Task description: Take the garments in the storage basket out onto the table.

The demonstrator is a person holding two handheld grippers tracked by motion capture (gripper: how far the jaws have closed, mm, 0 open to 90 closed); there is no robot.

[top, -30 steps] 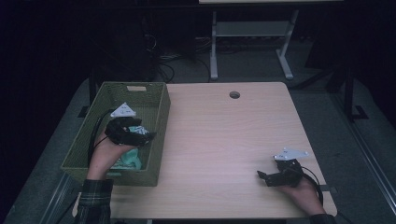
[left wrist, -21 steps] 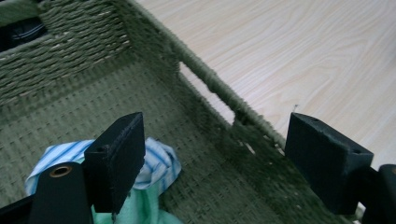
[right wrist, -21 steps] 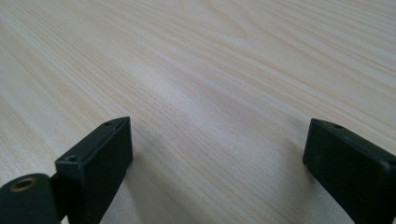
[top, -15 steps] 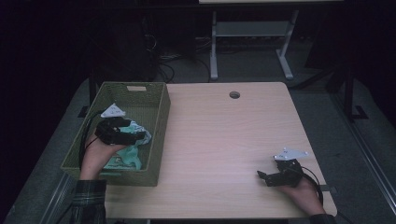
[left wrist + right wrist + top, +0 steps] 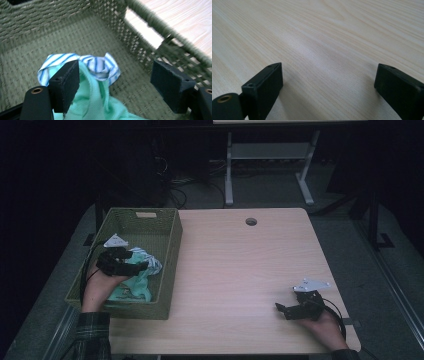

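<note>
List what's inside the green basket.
Inside the green woven basket: a mint-green cloth and a blue-and-white striped cloth, bunched together. The left gripper hangs open over them. Anything beneath the cloths is covered.

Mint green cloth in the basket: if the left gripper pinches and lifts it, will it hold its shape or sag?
The mint green cloth lies crumpled in soft folds, so it will probably sag and drape. The striped cloth lies bunched against it and may drag along. Both look thin, so likely light. The left gripper stands open over them inside the woven basket.
</note>
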